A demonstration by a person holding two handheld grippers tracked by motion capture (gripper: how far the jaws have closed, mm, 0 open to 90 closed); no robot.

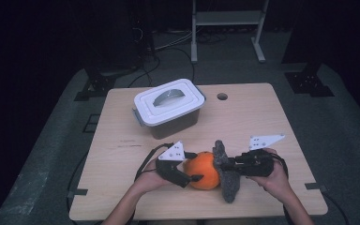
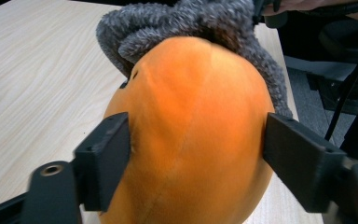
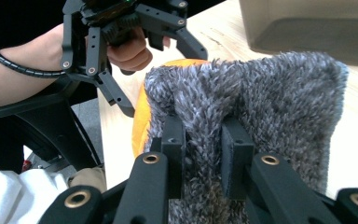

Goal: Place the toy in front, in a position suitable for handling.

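Note:
An orange plush ball [image 1: 204, 169] lies near the table's front edge. My left gripper [image 1: 197, 166] comes at it from the left, with one jaw on each side. In the left gripper view both pads [image 2: 107, 154] press into the sides of the ball [image 2: 196, 112]. A grey fuzzy cloth [image 1: 227, 185] drapes against the ball's right side. My right gripper [image 1: 225, 165] reaches in from the right and is shut on a fold of that cloth [image 3: 270, 93], with the pile bunched between its jaws [image 3: 203, 144]. The orange ball [image 3: 142, 121] peeks out behind the cloth.
A white lidded storage box [image 1: 168, 105] with a handle stands at the back left of the wooden table [image 1: 253, 122]. A round cable hole [image 1: 222, 96] is in the tabletop at the back. Cables trail off the table's left front.

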